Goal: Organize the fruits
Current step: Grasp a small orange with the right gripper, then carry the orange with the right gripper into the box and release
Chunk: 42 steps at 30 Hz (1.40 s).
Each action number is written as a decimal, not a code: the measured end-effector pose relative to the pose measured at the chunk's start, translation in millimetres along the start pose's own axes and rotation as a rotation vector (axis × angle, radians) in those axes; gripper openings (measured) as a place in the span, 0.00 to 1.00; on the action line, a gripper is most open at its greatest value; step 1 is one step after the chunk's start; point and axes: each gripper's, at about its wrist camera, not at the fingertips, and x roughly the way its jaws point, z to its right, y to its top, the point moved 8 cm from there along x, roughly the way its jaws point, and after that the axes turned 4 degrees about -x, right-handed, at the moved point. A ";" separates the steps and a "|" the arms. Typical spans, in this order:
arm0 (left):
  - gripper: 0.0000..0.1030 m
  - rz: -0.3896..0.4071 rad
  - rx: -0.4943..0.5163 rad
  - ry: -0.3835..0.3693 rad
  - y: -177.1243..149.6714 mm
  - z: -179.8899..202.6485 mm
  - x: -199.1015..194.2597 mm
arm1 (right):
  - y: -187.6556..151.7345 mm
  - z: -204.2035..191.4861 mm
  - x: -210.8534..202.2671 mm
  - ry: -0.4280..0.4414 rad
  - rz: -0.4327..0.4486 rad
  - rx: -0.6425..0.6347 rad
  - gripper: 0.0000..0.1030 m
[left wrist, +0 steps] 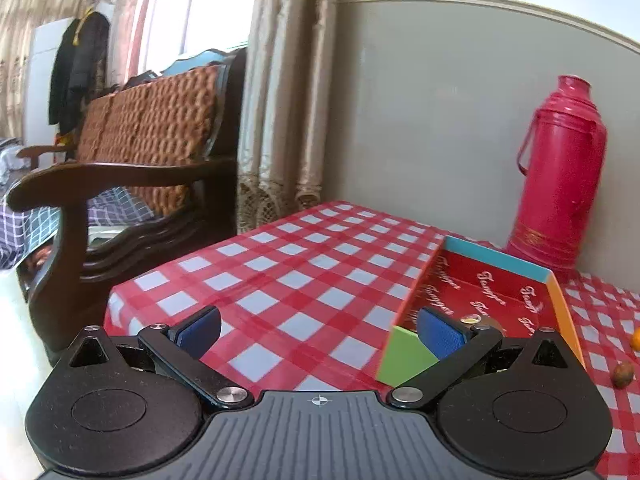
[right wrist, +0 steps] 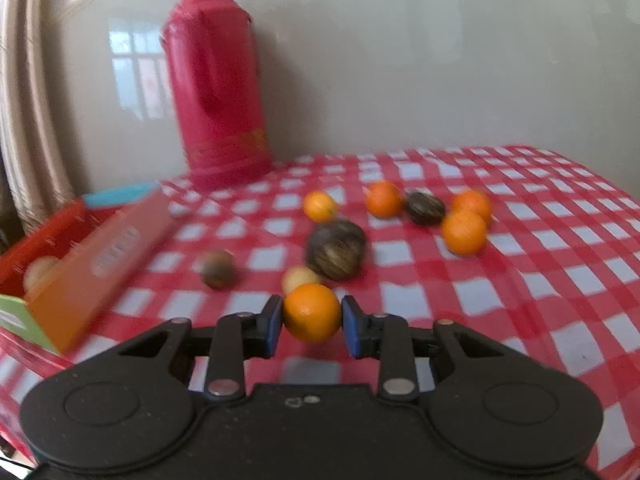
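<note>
Gripping: the right gripper (right wrist: 312, 323) had its fingers clenched on one orange (right wrist: 312, 313), a blue pad pressed to each side of the fruit, which sat lifted just above the desk (right wrist: 520, 280), probably so it could be carried to the box.
Left gripper (left wrist: 318, 330): its fingers were spread wide and grasped nothing; the right-hand finger (left wrist: 440, 338) appeared in front of the near green corner of the box (left wrist: 496, 262), perhaps waiting to steady it.
Box: an open cardboard tray, red inside with white lettering, with blue, orange and green flaps; it sat at the left part of the desk, near a tall red thermos (left wrist: 558, 172) by the wall, handy as the collecting place.
In the box: one pale round fruit (right wrist: 40, 272) showed in the right wrist view; more could be hidden behind the orange flap.
Oranges: five in all, the one held and four loose (right wrist: 464, 232) on the red-and-white checked cloth beyond the fingers, two of them touching.
Dark round fruits: three, the largest (right wrist: 336, 249) just beyond the held orange, a smaller brown one (right wrist: 218, 269) nearer the box, and one between the far oranges.
Pale fruit on the desk: one (right wrist: 298, 279), partly hidden behind the held orange.
Progress: early, judging by how many fruits lay outside the box.
</note>
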 end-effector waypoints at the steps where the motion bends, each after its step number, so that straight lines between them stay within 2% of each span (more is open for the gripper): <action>1: 1.00 -0.003 -0.005 0.006 -0.1 -3.6 0.9 | 4.7 -8.6 -1.6 0.017 0.008 -0.012 0.23; 6: 1.00 -0.006 -0.043 0.057 1.2 -27.7 3.7 | 29.8 -70.3 2.5 0.198 0.035 -0.035 0.23; 10: 1.00 -0.004 -0.064 0.097 1.3 -49.1 4.9 | 43.3 -125.0 7.8 0.305 0.051 -0.106 0.23; 15: 1.00 0.005 -0.076 0.146 1.7 -75.3 5.4 | 42.9 -177.3 24.4 0.381 0.014 -0.178 0.23; 22: 1.00 0.013 -0.089 0.201 1.3 -104.9 6.1 | 25.8 -211.6 37.2 0.412 -0.037 -0.225 0.23; 29: 1.00 0.019 -0.089 0.225 1.5 -115.3 7.6 | 18.8 -218.8 34.6 0.422 -0.049 -0.240 0.24; 31: 1.00 0.020 -0.083 0.225 1.5 -114.7 7.3 | 19.2 -219.2 35.4 0.419 -0.051 -0.246 0.29; 34: 1.00 0.024 -0.076 0.224 1.6 -111.7 6.8 | 19.6 -218.8 35.2 0.416 -0.053 -0.244 0.29; 35: 1.00 0.025 -0.073 0.223 1.9 -110.2 6.5 | 19.6 -218.6 35.0 0.411 -0.053 -0.242 0.31; 37: 1.00 0.026 -0.066 0.219 1.9 -107.3 5.5 | 21.5 -216.6 32.7 0.407 -0.047 -0.231 0.43; 39: 1.00 0.030 -0.059 0.217 2.1 -104.3 4.9 | 24.7 -214.8 28.1 0.394 -0.023 -0.232 0.62; 42: 1.00 0.032 -0.050 0.211 2.1 -99.4 3.4 | 30.6 -211.6 19.0 0.377 0.009 -0.252 0.64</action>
